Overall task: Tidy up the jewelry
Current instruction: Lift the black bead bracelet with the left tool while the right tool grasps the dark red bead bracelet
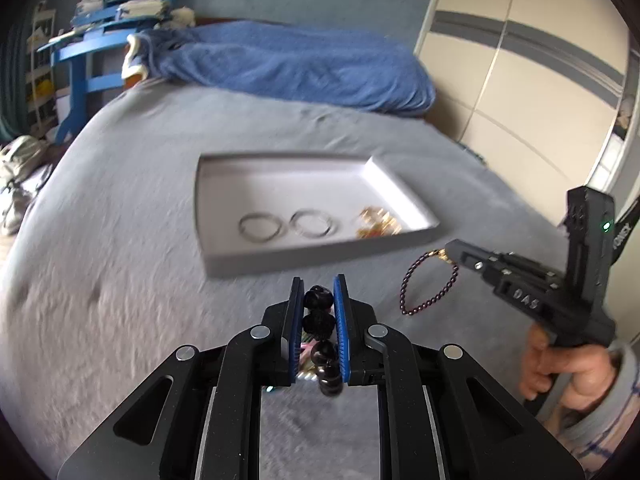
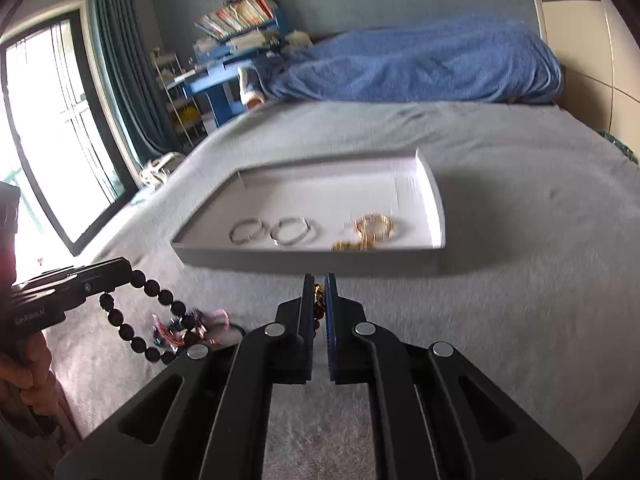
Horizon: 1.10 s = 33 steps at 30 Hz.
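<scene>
Holding a big black bead bracelet [image 1: 320, 328] tight in my left tool [image 1: 319, 292], I pinch a thin bead chain [image 1: 426, 288] in my right tool [image 2: 319, 292]. Both dangle floppy and light near the white tray [image 2: 304, 258] on the bed [image 2: 520, 240].

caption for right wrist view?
Right gripper holds a beaded chain before the white tray of bangles.

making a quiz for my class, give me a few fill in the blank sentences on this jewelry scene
The left gripper is shut on a bracelet of large ____ beads.
The right gripper holds a thin chain by its ____ clasp.
The white tray holds ____ silver bangles beside gold jewelry.

Missing words: black; gold; two
</scene>
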Each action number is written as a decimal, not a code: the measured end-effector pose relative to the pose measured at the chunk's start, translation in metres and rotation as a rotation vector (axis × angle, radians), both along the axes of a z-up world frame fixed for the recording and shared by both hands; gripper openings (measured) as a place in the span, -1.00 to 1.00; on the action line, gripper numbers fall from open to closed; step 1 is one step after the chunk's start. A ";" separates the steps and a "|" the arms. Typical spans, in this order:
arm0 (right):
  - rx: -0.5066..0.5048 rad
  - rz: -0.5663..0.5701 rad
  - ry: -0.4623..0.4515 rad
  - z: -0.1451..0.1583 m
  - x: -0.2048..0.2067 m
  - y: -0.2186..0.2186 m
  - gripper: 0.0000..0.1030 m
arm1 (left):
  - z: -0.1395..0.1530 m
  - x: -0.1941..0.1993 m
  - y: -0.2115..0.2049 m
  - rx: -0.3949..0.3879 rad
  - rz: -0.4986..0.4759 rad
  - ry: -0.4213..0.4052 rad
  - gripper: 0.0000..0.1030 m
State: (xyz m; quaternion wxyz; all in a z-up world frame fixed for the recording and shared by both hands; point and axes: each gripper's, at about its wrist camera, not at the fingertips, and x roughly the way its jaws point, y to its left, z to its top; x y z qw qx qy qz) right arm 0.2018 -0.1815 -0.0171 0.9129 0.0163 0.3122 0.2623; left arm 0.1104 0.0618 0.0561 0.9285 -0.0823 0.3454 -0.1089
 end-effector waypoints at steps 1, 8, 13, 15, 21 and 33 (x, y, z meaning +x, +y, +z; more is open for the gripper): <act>0.003 0.000 -0.009 0.003 0.000 -0.001 -0.90 | 0.007 0.001 -0.003 -0.002 -0.012 -0.016 -0.70; 0.033 -0.019 -0.021 0.014 0.004 -0.012 -0.90 | 0.029 0.005 -0.010 -0.005 -0.035 -0.065 -0.70; 0.047 -0.004 -0.044 0.026 0.006 -0.009 -0.90 | 0.046 0.017 -0.013 0.014 -0.049 -0.095 -0.70; 0.047 0.000 -0.060 0.033 0.008 -0.007 -0.90 | 0.053 0.024 -0.012 0.025 -0.052 -0.108 -0.70; 0.049 0.013 -0.079 0.045 0.016 -0.001 -0.90 | 0.066 0.043 -0.007 0.023 -0.048 -0.124 -0.70; 0.013 0.052 -0.103 0.065 0.067 0.030 -0.90 | 0.050 0.102 0.002 0.055 -0.040 -0.078 -0.69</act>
